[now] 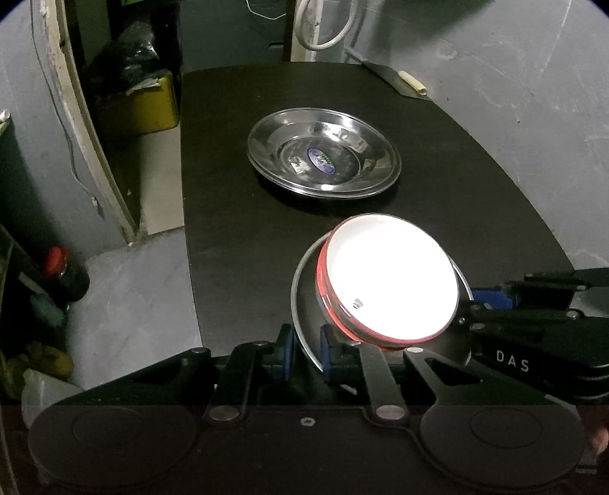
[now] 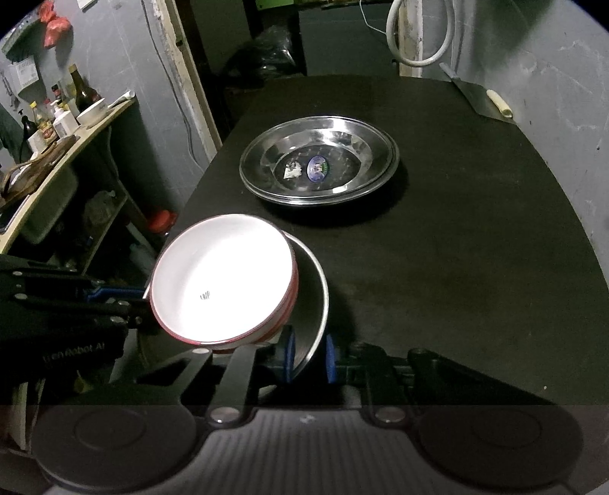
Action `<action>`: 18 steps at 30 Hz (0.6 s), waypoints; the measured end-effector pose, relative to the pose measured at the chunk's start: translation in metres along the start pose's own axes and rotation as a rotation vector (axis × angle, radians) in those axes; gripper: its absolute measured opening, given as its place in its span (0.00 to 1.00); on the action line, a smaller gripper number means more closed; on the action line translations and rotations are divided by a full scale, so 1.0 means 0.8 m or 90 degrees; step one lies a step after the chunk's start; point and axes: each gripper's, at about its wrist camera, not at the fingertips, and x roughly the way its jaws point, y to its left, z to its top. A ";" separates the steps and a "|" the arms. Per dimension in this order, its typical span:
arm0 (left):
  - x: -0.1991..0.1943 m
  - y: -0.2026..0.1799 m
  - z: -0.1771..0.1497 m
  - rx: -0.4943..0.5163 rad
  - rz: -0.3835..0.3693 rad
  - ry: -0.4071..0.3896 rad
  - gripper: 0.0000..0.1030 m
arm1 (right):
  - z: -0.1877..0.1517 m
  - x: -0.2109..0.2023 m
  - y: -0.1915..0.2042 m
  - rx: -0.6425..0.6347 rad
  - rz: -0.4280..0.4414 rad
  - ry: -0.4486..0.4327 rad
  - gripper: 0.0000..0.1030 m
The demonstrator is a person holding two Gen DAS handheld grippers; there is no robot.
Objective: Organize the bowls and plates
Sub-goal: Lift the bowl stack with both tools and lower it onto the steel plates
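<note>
A steel plate (image 1: pixel 298 278) (image 2: pixel 318 293) carries stacked bowls (image 1: pixel 392 278) (image 2: pixel 224 274), white inside and red outside, which tilt on it. My left gripper (image 1: pixel 306 352) is shut on the plate's near-left rim, which runs between its blue pads. My right gripper (image 2: pixel 309 356) is shut on the opposite rim in the same way. Each gripper shows at the edge of the other's view: the right gripper (image 1: pixel 491 300) and the left gripper (image 2: pixel 110 295). Farther back on the black table (image 1: pixel 228 228) (image 2: pixel 456 266) rests a stack of steel plates (image 1: pixel 323 160) (image 2: pixel 318 160) with a sticker in the top one.
A cleaver (image 1: pixel 399 82) (image 2: pixel 483 99) lies at the table's back right corner by the grey wall. Left of the table stand a yellow bin (image 1: pixel 152 102), a red-capped bottle (image 1: pixel 57 262) and a shelf with bottles (image 2: pixel 57 125). A white hose (image 2: pixel 418 34) hangs behind.
</note>
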 end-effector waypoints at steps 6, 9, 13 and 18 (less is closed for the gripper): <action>-0.002 -0.004 0.009 -0.008 -0.008 -0.013 0.13 | 0.005 -0.006 -0.010 0.019 0.002 -0.006 0.18; -0.003 -0.005 0.019 -0.019 -0.017 -0.021 0.12 | 0.011 -0.012 -0.018 0.033 0.002 -0.013 0.18; -0.003 -0.010 0.036 -0.027 -0.028 -0.037 0.12 | 0.023 -0.019 -0.031 0.050 -0.002 -0.025 0.18; 0.000 -0.015 0.062 -0.030 -0.034 -0.061 0.11 | 0.046 -0.023 -0.045 0.056 -0.006 -0.045 0.18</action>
